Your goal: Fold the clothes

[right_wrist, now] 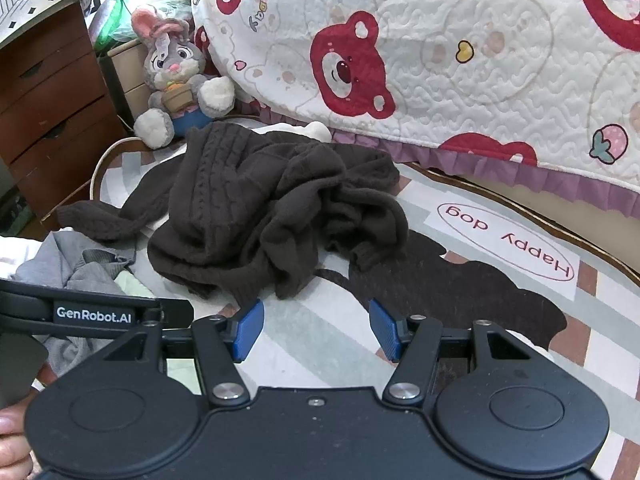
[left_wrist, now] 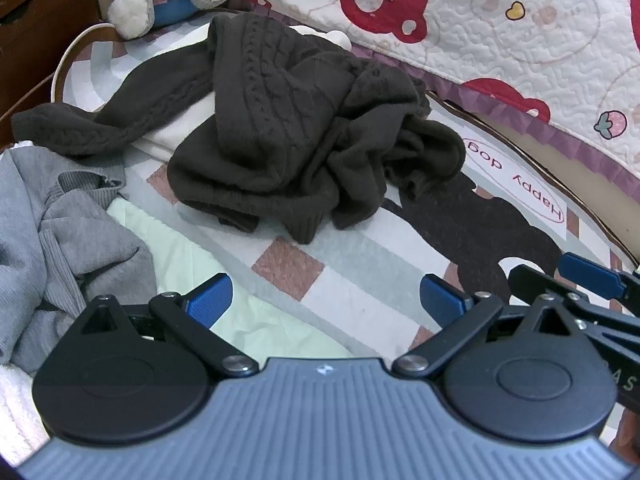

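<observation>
Knitwear fills mid-frame: a crumpled dark brown cable-knit sweater (left_wrist: pixel 296 136) lies heaped on a patterned rug (left_wrist: pixel 360 280), one sleeve trailing toward the left edge, with a grey ribbed garment (left_wrist: pixel 60 232) bunched at lower left. The left gripper (left_wrist: pixel 326 300) and right gripper (right_wrist: pixel 316 328) hover at bottom centre, jaws spread wide and holding nothing. A plush rabbit (right_wrist: pixel 176 76) sits upper left beside a bear-print quilt (right_wrist: pixel 440 40).

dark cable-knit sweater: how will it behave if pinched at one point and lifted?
The dark sweater lies crumpled in soft folds, so it will probably drape and sag, not hold shape. Its thick knit suggests some weight. One sleeve trails aside and would likely drag.
</observation>
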A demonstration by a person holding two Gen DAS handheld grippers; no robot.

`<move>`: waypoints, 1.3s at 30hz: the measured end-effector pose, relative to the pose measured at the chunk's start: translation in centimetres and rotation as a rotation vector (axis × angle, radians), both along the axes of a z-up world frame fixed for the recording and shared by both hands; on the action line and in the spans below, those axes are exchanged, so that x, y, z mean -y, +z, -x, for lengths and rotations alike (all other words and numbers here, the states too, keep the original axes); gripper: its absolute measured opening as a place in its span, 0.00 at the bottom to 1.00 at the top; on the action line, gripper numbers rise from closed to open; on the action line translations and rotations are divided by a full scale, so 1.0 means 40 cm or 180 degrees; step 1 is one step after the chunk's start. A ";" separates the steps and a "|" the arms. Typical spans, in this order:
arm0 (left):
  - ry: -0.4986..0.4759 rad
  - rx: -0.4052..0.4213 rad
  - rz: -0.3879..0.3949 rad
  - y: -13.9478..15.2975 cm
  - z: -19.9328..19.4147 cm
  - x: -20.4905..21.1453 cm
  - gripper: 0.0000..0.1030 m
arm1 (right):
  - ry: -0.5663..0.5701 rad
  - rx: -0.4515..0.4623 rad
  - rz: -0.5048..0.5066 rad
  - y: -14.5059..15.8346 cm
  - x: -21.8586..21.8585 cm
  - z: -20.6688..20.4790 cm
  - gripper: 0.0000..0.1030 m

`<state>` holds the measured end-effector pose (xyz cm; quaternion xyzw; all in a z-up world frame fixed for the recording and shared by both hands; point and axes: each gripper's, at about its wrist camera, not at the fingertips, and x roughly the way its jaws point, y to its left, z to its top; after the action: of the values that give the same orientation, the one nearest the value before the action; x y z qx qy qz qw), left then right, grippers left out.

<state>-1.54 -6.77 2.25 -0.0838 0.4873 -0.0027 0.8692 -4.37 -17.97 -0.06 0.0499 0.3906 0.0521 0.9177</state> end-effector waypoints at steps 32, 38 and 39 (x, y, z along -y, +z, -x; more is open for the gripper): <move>-0.0173 0.0934 -0.0370 -0.212 -0.259 -0.168 0.72 | -0.0398 -0.0531 -0.1381 -0.224 0.162 -0.470 0.76; -0.0338 0.1061 -0.0672 -0.271 -0.225 -0.166 0.60 | -0.0499 -0.0608 -0.1331 -0.273 0.116 -0.631 0.84; -0.0312 0.1076 -0.0586 -0.264 -0.226 -0.173 0.60 | -0.0446 -0.0637 -0.1269 -0.281 0.105 -0.651 0.85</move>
<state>7.50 0.15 -8.33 0.0216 0.3361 -0.0145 0.9415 21.65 -22.15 -11.31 0.2621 0.4573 0.0591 0.8478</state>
